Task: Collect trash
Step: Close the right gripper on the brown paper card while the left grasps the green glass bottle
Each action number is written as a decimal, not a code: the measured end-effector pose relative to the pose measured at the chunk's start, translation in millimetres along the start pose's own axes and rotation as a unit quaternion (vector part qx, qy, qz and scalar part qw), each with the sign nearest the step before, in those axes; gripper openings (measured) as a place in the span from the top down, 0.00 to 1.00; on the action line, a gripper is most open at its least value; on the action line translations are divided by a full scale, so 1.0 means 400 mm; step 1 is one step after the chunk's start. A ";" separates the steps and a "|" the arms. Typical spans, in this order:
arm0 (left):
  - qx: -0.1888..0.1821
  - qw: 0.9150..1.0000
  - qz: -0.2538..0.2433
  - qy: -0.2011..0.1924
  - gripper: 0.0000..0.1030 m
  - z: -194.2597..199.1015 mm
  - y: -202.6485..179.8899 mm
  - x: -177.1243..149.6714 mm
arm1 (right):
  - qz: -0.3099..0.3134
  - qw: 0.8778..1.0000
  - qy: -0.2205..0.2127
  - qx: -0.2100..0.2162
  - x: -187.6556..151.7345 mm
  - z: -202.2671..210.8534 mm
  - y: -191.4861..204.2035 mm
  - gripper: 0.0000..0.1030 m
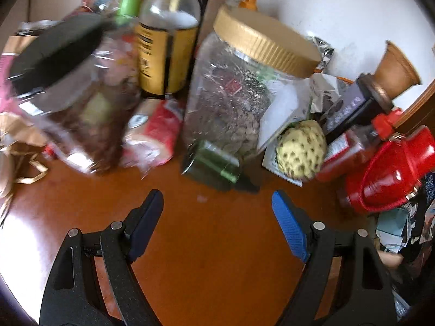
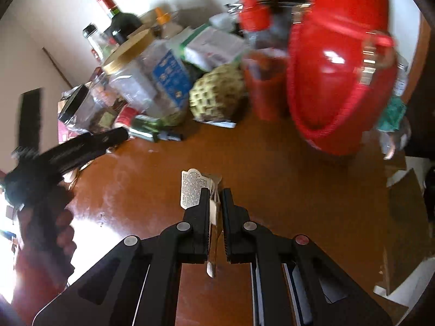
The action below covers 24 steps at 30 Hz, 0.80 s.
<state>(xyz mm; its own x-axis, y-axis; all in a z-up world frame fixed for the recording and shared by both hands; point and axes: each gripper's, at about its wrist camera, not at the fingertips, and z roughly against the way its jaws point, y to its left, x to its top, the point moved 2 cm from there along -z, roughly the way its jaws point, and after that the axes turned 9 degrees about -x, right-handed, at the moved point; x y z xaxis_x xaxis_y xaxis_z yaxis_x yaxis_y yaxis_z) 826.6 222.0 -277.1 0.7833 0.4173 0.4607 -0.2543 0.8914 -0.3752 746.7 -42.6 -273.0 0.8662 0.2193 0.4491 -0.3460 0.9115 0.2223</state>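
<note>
Right claw [image 2: 215, 194] clamps a paper scrap [image 2: 191, 191]; left claw [image 1: 217, 203] gapes before gold-lidded jar [image 1: 231, 100]

1. A home: a polished wooden bench [image 1: 206, 244] against a white wall [image 1: 339, 8].
2. Household clutter crowds it: a gold-lidded jar [image 1: 231, 103], wine bottle [image 2: 119, 19], custard apple [image 1: 301, 149], food packets.

light: bright daylight from left | glare: white patch on desk [image 2: 92, 233] | blur: motion-smeared clutter | edges: fisheye-bent, dark corners
</note>
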 end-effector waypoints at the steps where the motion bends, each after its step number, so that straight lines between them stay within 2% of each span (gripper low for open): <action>1: 0.004 1.000 0.001 0.003 0.21 -0.021 -0.001 0.009 | -0.001 1.000 -0.002 -0.004 0.003 0.007 -0.015 0.93; 10: 0.048 0.999 0.007 0.009 0.21 -0.136 0.000 0.041 | -0.014 1.000 -0.021 -0.011 0.026 0.045 -0.095 0.93; 12: 0.050 0.999 0.009 0.008 0.30 -0.147 -0.006 0.041 | -0.009 1.000 -0.024 -0.011 0.030 0.054 -0.104 0.93; 13: 0.053 0.999 0.009 0.009 0.38 -0.151 -0.010 0.039 | -0.006 1.000 -0.025 -0.012 0.032 0.057 -0.108 0.93; 15: 0.058 0.998 0.010 0.010 0.38 -0.165 -0.028 0.035 | 0.001 1.000 -0.027 -0.008 0.037 0.060 -0.113 0.93; 21: 0.082 0.997 0.009 0.009 0.38 -0.142 -0.080 -0.002 | 0.023 0.999 -0.031 0.003 0.035 0.087 -0.116 0.93; 24: 0.088 0.996 0.000 -0.004 0.38 -0.081 -0.115 -0.029 | 0.030 0.999 -0.038 0.011 0.033 0.114 -0.114 0.93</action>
<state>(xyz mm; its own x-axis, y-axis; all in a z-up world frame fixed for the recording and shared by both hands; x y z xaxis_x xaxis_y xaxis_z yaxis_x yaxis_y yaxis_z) 847.5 170.5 -291.3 0.7791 0.4173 0.4678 -0.3496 0.9086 -0.2283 757.5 -97.2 -237.5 0.8147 0.2453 0.5254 -0.4044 0.8898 0.2116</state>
